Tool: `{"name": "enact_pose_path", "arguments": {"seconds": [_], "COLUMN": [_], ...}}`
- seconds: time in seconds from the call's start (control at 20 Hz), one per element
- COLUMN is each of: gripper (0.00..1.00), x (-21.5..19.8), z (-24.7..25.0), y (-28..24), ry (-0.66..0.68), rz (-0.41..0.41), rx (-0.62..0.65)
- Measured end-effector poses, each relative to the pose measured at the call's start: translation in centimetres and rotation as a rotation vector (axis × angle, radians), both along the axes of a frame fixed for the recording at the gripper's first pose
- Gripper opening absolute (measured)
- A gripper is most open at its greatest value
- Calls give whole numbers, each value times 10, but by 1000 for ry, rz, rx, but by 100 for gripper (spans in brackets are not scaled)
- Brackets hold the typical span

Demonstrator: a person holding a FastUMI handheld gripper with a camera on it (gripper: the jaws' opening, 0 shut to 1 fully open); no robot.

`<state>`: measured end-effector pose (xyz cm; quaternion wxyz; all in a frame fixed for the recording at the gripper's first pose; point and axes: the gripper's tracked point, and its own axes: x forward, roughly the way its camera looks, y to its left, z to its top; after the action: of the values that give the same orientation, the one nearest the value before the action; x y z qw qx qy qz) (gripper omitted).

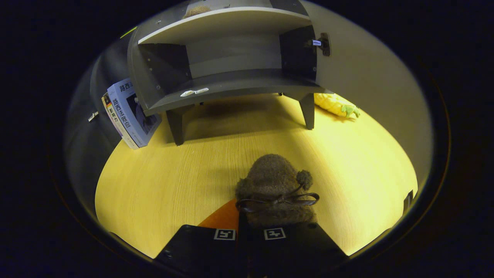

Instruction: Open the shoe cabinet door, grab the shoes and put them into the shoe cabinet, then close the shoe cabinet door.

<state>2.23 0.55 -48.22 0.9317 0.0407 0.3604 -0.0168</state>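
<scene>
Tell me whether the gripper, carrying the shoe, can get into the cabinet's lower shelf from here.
Probably yes. The gripper seems shut on the furry brown shoe, the door stands swung open, and only bare tabletop lies before the lower shelf.

One fuzzy brown shoe (274, 181) lies on the tabletop (162, 181), well in front of the one shoe cabinet (231, 77). A second brown shoe (197, 11) sits on top of the cabinet. Two books (129, 114) lean left of the cabinet; one yellow plush toy (335, 104) lies to its right.
</scene>
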Motion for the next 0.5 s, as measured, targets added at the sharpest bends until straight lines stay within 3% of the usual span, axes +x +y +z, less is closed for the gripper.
{"name": "enact_pose_path", "arguments": {"seconds": [0.15, 0.5], "gripper": [12, 12], "x": [-4, 18], "z": [54, 241], "y": [-3, -4], "ry": [-66, -292], "rz": [2, 29], "rx": [5, 21]}}
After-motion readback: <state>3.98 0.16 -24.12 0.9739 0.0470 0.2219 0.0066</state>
